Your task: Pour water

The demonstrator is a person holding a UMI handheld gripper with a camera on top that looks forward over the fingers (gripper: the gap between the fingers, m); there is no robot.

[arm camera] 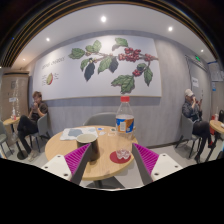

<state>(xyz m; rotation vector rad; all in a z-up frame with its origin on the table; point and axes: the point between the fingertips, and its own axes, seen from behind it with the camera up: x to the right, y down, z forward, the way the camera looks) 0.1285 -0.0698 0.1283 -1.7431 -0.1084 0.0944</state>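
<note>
- Approaching a round wooden desk (100, 158), the gripper (110, 160) hovers with fingers spread, holding nothing
- Water bottle (124, 113) stands upright on the desk's far right, beyond the fingers
- Small clear glass (123, 152) sits near, just ahead of the fingers
- Judged step: reaching; next, close on the bottle squarely

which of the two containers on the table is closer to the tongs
The clear glass, just ahead of the tongs on the round table. The taller water bottle, red-capped, stands directly behind it.
</note>
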